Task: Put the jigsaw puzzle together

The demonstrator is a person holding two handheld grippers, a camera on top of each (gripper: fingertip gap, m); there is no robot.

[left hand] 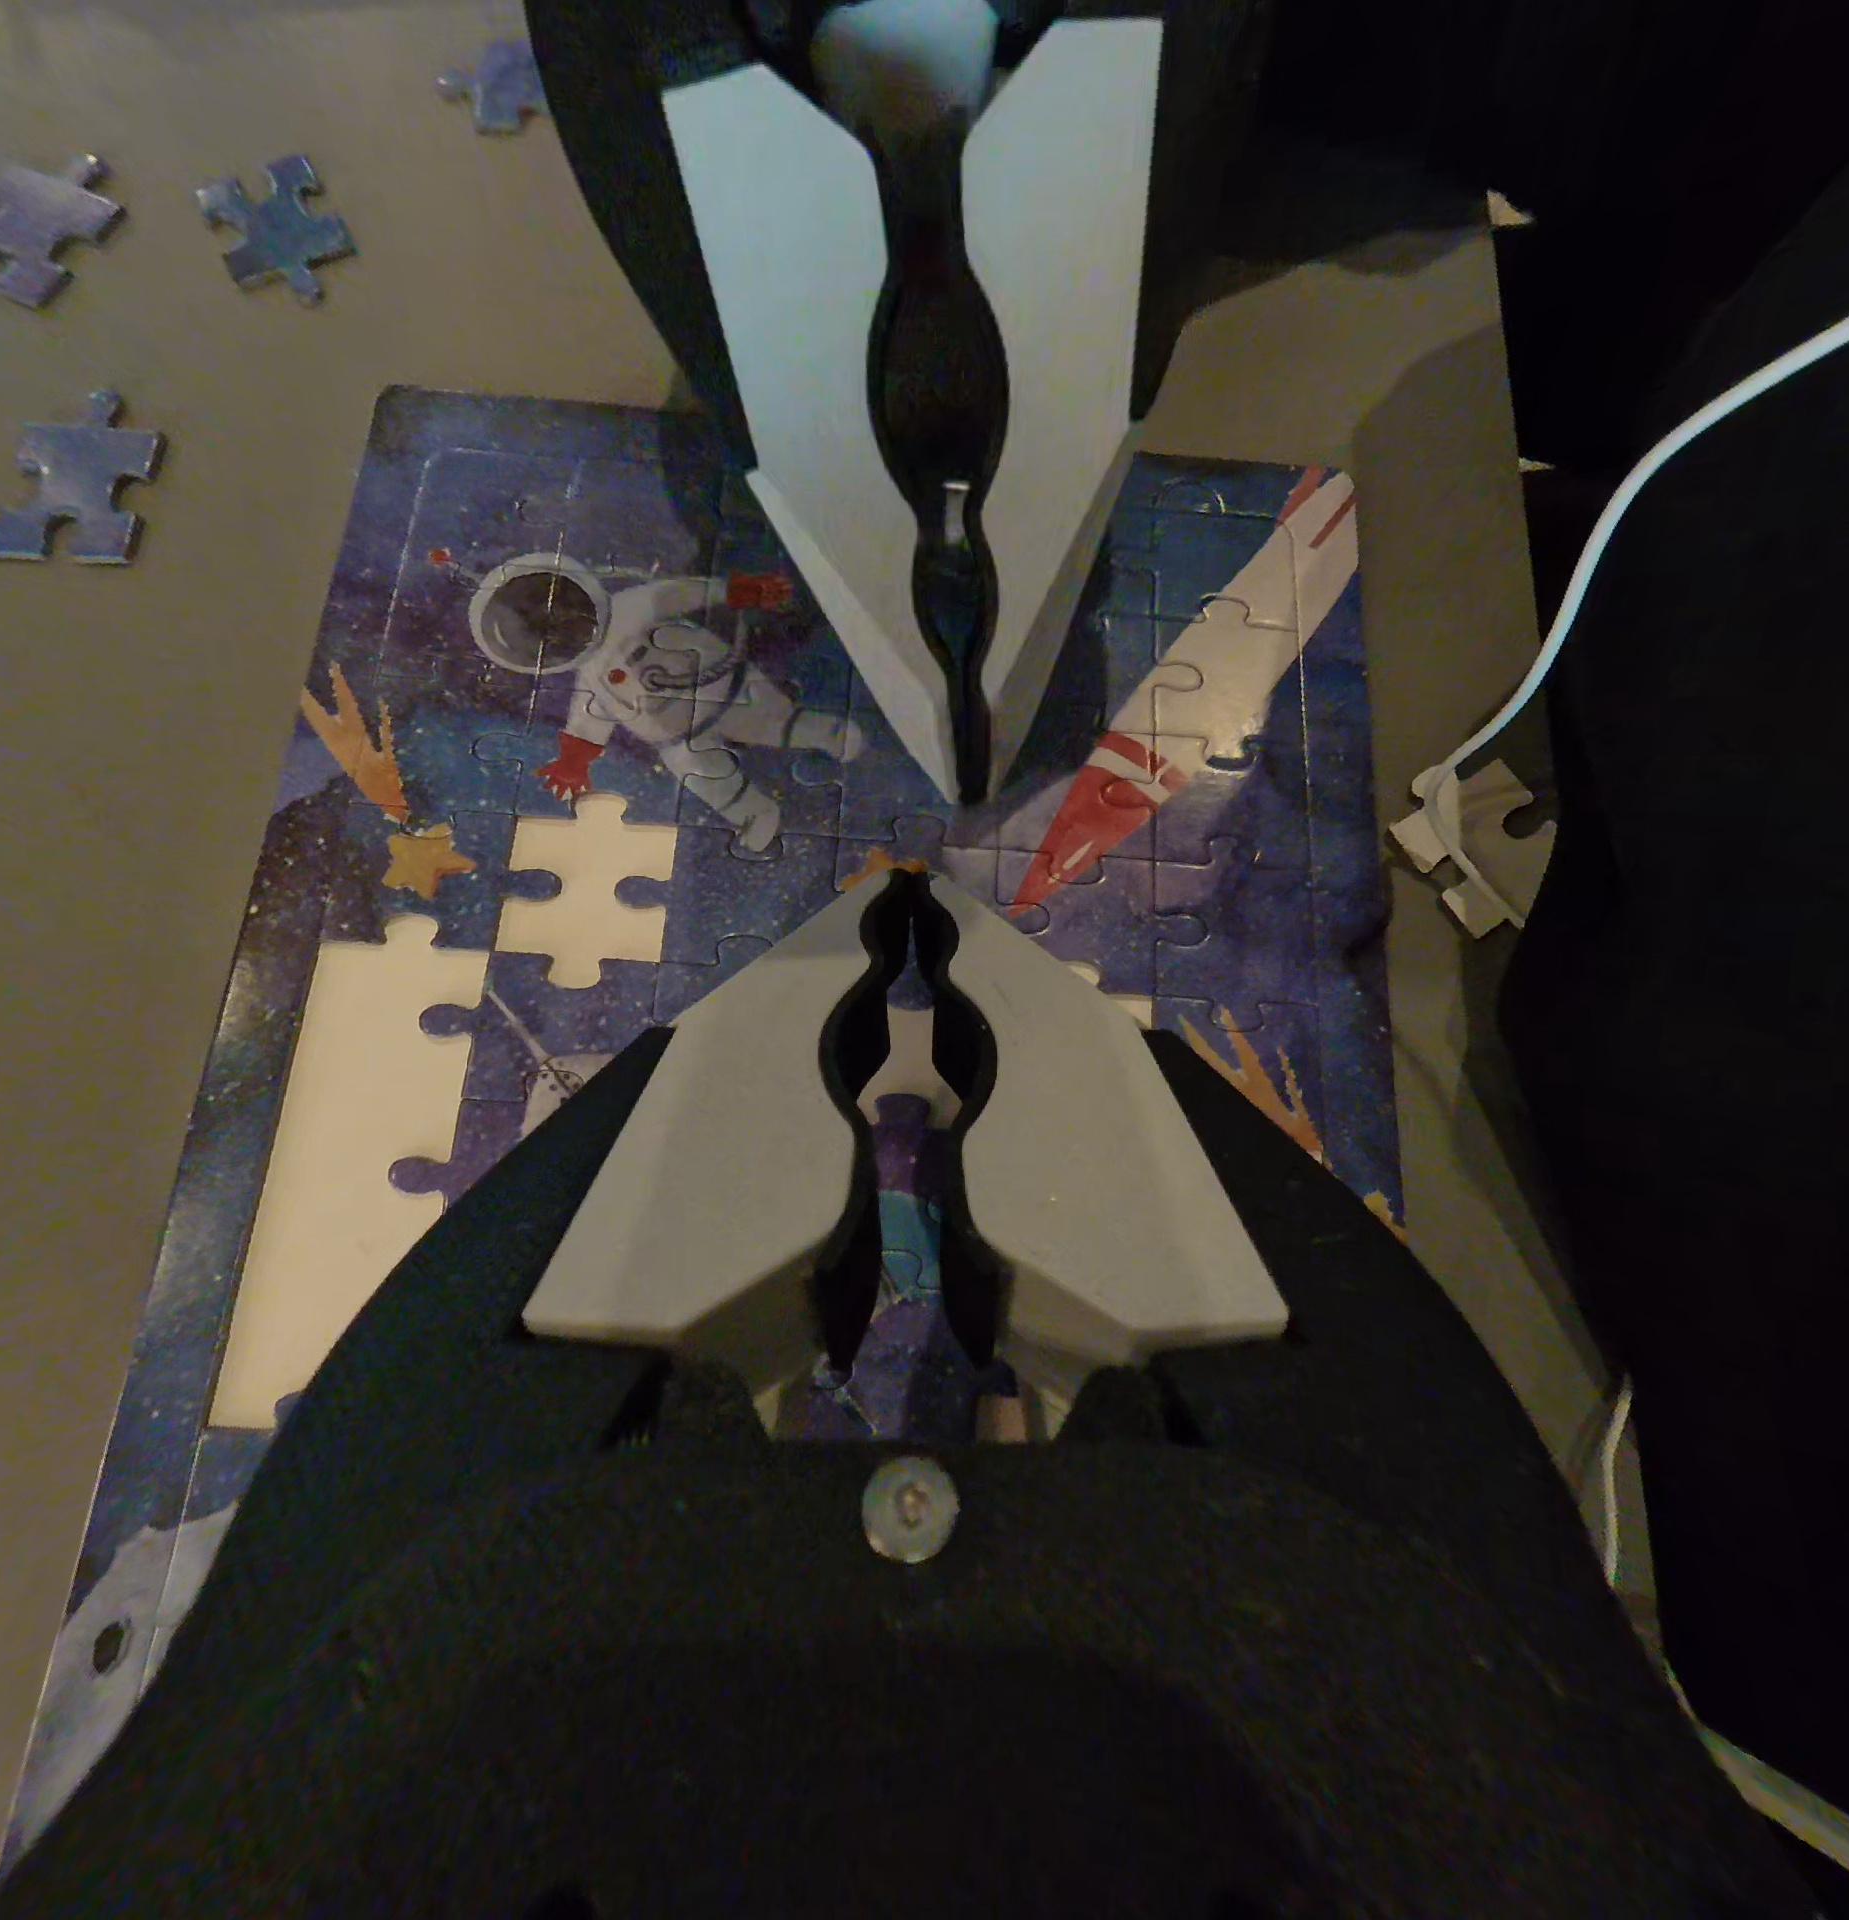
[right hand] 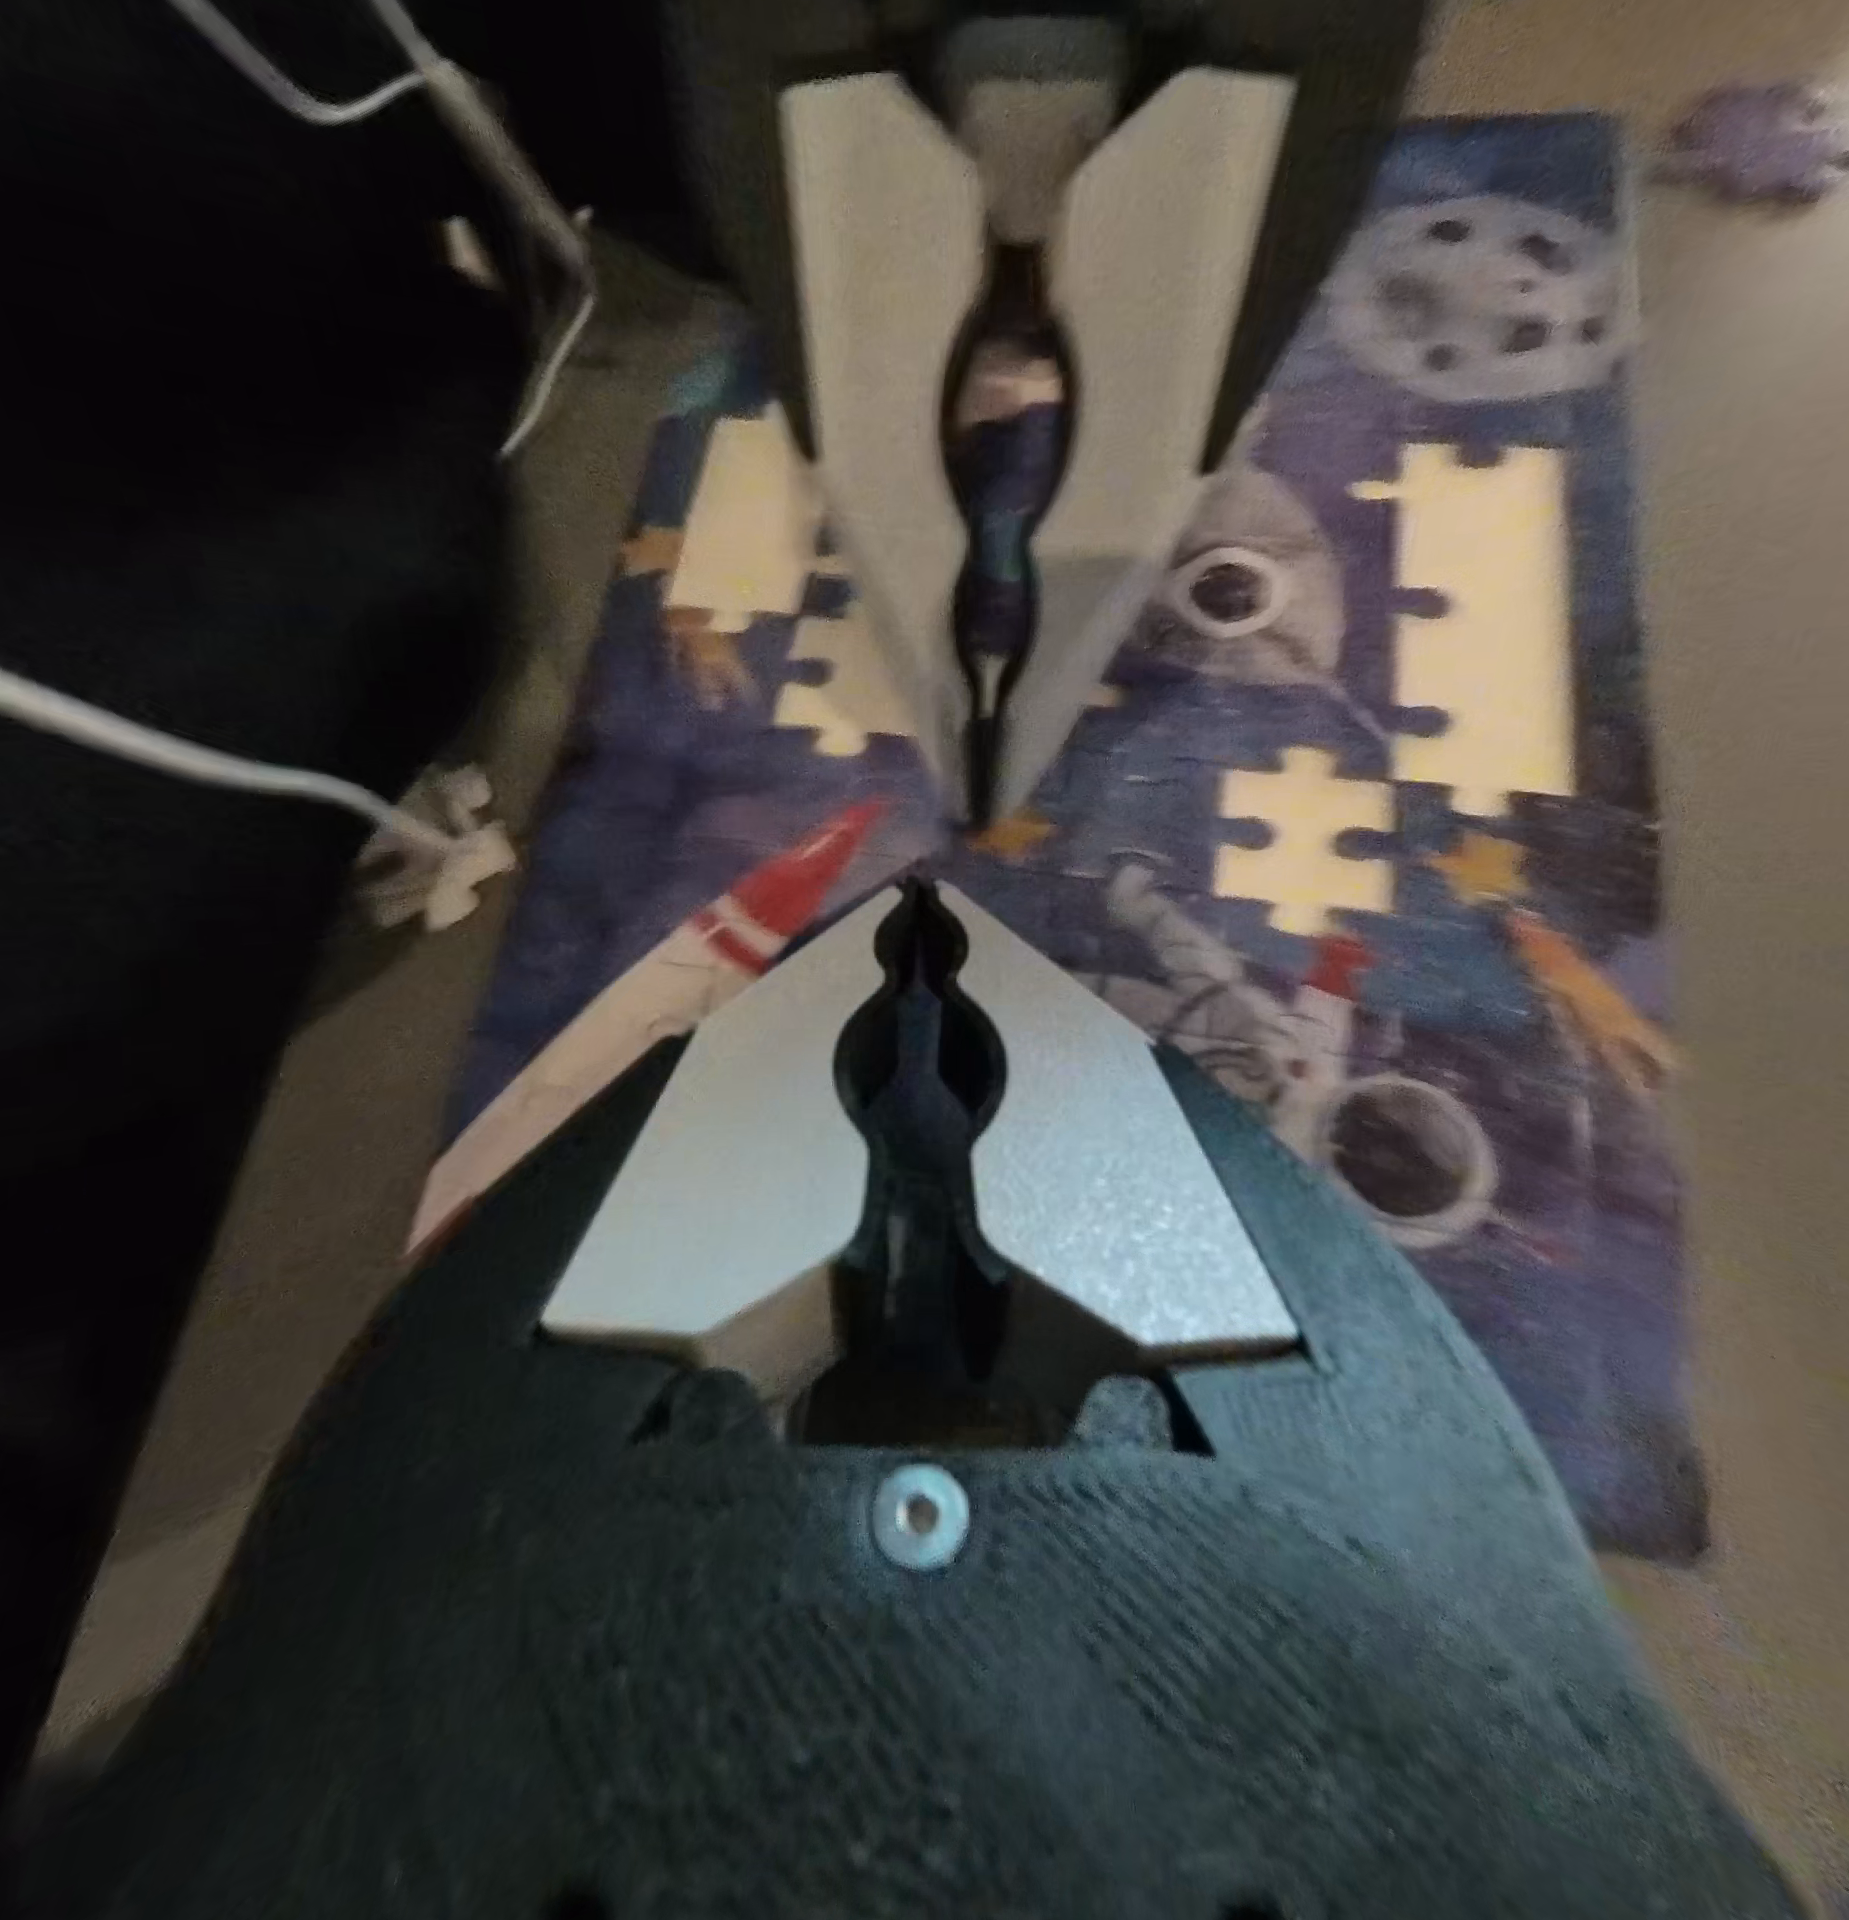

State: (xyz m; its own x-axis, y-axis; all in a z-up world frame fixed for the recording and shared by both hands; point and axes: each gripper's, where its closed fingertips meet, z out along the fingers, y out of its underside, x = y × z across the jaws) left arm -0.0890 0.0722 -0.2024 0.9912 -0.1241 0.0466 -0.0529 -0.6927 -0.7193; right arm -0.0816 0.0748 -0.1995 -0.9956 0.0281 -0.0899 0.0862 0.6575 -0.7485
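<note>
Grey-padded left tongs (left hand: 912,878): your jaws are pressed together, tips meeting over the middle of the jigsaw puzzle (left hand: 608,748), pinching nothing that shows. Right tongs (right hand: 915,891): likewise closed tip to tip, nothing visible between them; this view is blurred. The two pairs point at each other, tips near but apart, above the puzzle's centre. Puzzle: purple space picture in a frame, lying flat on the tan counter (left hand: 120,727) directly under both tongs; mostly filled, with pale bare gaps (left hand: 587,894) on its left half as your left camera sees it. Loose pieces (left hand: 276,223): several on the counter beyond the frame's far left corner. One pale piece (left hand: 1471,857) beside the frame's right edge, under a white cable (left hand: 1585,561).
</note>
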